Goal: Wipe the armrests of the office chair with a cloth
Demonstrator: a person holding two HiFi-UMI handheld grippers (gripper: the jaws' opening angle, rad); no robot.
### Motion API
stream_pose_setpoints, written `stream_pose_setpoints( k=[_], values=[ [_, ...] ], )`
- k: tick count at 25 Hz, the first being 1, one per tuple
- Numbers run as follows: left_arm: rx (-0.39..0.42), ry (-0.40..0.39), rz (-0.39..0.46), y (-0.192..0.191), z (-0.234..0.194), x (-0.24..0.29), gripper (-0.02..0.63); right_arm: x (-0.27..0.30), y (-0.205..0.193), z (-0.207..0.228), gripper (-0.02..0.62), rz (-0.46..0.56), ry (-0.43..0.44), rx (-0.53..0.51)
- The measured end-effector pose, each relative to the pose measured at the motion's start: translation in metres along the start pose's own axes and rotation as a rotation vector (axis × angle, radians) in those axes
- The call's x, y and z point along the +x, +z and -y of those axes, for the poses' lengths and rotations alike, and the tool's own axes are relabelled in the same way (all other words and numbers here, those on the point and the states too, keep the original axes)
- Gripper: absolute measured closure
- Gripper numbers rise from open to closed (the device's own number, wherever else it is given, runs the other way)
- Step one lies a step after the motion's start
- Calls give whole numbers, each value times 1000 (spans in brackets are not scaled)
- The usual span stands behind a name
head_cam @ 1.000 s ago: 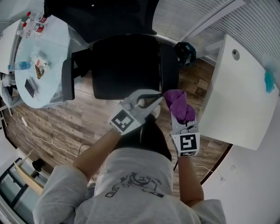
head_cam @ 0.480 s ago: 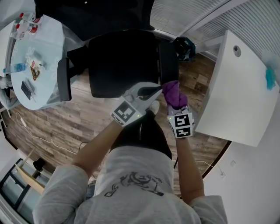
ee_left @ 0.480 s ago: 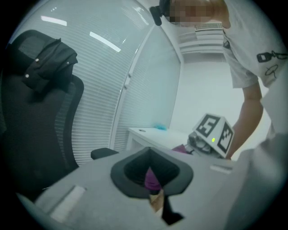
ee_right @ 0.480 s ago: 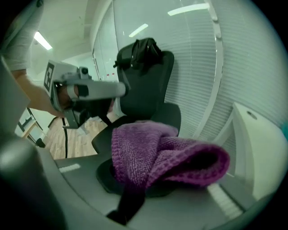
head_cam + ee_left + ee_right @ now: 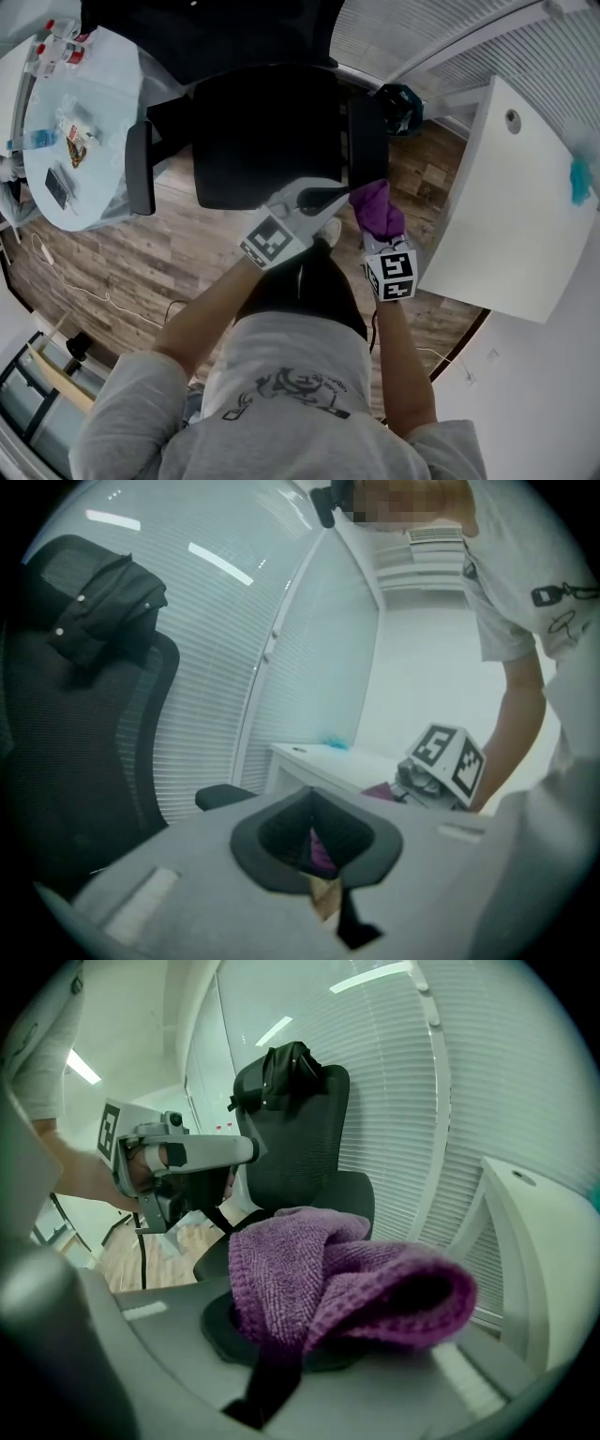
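Cloth (image 5: 378, 207): purple, bunched, clamped in the right gripper (image 5: 382, 234). The jaws are closed on it; a thick fold spills forward over them and hides the tips in the right gripper view. From the head view the cloth sits at the front end of the chair's right-hand armrest (image 5: 364, 136). I cannot tell whether it touches the pad.

Left gripper (image 5: 339, 196): jaws brought together, nothing between them. In its own view only a thin slit remains, showing a bit of purple and floor beyond. Its tips point at the cloth from the seat side, just beside it; contact is unclear.

Chair (image 5: 267, 131): black, with a mesh back and a dark jacket (image 5: 286, 1065) draped over the top of the backrest. The other armrest (image 5: 141, 169) is on the far side of the seat, well apart from both grippers.

Surroundings: wood floor (image 5: 187, 248). A white desk (image 5: 506, 216) is to the right of the chair, with a small teal item (image 5: 579, 178) near its far edge. A round pale table (image 5: 103, 112) to the left carries small items too small to identify. White blinds (image 5: 422, 28) are behind the chair.
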State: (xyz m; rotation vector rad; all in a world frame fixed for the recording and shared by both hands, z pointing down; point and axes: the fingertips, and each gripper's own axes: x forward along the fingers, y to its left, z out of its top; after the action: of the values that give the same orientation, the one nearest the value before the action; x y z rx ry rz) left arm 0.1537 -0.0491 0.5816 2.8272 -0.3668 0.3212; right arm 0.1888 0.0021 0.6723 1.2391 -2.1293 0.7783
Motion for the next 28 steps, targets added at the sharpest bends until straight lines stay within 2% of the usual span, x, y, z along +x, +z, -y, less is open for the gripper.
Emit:
stream_pose_setpoints(
  k=[4, 8, 15, 19, 28],
  values=[
    [-5, 5, 0, -1, -4, -5, 604, 1, 0, 0, 563, -13, 18, 37],
    [-12, 17, -5, -4, -9, -10, 604, 1, 2, 1, 563, -18, 59, 122],
    [-18, 27, -5, -6, -17, -15, 604, 2, 7, 1, 565, -22, 82, 144],
    [-26, 36, 1, -4, -22, -17, 604, 11, 21, 6, 565, -8, 68, 131],
    [-30, 38, 9, 0, -29, -20, 604, 60, 68, 36, 563, -50, 3, 58]
  ],
)
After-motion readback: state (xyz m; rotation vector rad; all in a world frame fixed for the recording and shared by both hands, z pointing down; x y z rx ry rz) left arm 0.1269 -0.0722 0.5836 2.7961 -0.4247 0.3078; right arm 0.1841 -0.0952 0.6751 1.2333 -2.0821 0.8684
